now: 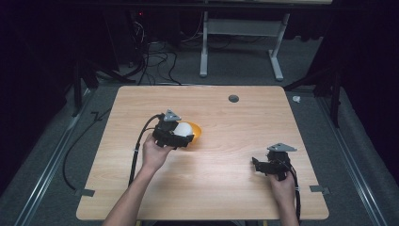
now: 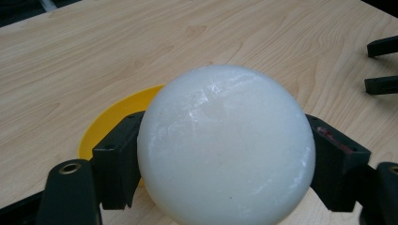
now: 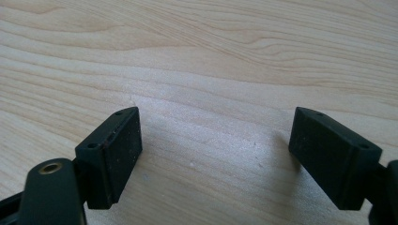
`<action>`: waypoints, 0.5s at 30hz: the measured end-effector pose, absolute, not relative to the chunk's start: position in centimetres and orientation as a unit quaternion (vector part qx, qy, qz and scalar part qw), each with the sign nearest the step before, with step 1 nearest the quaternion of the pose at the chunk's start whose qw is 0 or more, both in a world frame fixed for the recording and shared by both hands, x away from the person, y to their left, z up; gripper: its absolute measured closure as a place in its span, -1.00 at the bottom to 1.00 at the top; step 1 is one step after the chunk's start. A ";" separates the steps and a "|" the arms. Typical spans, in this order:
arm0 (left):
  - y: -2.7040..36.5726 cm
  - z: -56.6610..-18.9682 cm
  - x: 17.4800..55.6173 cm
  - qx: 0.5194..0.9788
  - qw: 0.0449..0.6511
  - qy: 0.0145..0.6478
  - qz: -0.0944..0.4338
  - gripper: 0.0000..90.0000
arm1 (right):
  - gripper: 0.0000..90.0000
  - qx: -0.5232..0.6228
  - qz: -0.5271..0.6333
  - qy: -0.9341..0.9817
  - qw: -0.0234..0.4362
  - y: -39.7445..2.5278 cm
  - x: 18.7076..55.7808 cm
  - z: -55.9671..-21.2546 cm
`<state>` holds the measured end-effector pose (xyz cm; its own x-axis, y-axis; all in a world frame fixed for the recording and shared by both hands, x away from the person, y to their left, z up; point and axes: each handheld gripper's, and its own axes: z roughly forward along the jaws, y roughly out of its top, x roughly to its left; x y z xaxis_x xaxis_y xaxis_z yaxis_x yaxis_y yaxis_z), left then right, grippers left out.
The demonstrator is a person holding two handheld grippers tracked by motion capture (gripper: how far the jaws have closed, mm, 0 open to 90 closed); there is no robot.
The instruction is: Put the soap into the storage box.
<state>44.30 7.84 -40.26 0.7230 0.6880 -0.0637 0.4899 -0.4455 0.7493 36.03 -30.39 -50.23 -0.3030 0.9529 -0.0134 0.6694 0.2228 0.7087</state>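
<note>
Light wooden bench [image 1: 221, 160], dark room. Left tongs [image 1: 181, 136] pinch a white frosted plastic ball [image 2: 225, 145] just over a shallow yellow plastic dish [image 2: 112, 122], left of bench centre. Right tongs [image 3: 216, 154] spread, empty, at 4 o'clock, well apart.

Grey carpet floor [image 1: 235, 66] — white desk frame [image 1: 242, 33] — dim room

Table centre: blocked by the left gripper [image 1: 181, 134], its jaws closed on a white ball [image 2: 225, 145] over a yellow dish [image 1: 196, 132].
Right front: the right gripper [image 3: 216, 154] sits low over bare wood, jaws wide apart with nothing between them.
Between grippers: open tabletop [image 1: 226, 160], well apart.
Far half: free except a small dark grommet [image 1: 233, 98] near the back edge.
Left edge: a cable [image 1: 139, 150] trails to the front.
</note>
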 end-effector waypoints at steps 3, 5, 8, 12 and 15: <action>7.7 -40.3 44.7 0.840 0.391 0.353 0.130 -0.47 | -0.59 0.543 0.306 0.747 0.232 -30.4 36.0 -50.2; 7.5 -40.2 45.0 0.838 0.391 0.356 0.133 -0.47 | -0.59 0.543 0.306 0.747 0.232 -30.4 36.0 -50.2; 7.3 -40.3 45.5 0.835 0.393 0.360 0.135 -0.47 | -0.59 0.543 0.306 0.747 0.232 -30.4 36.0 -50.2; 7.1 -40.7 46.1 0.837 0.384 0.366 0.135 -0.47 | -0.59 0.543 0.306 0.747 0.232 -30.4 36.0 -50.2; 7.1 -41.0 46.6 0.831 0.386 0.377 0.136 -0.47 | -0.59 0.543 0.306 0.747 0.232 -30.4 36.0 -50.2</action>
<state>46.59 7.06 -41.02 0.6784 0.7318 -0.0656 0.5225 -0.4178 0.7433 36.03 -30.39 -50.23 -0.3026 0.9530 -0.0140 0.6694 0.2230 0.7086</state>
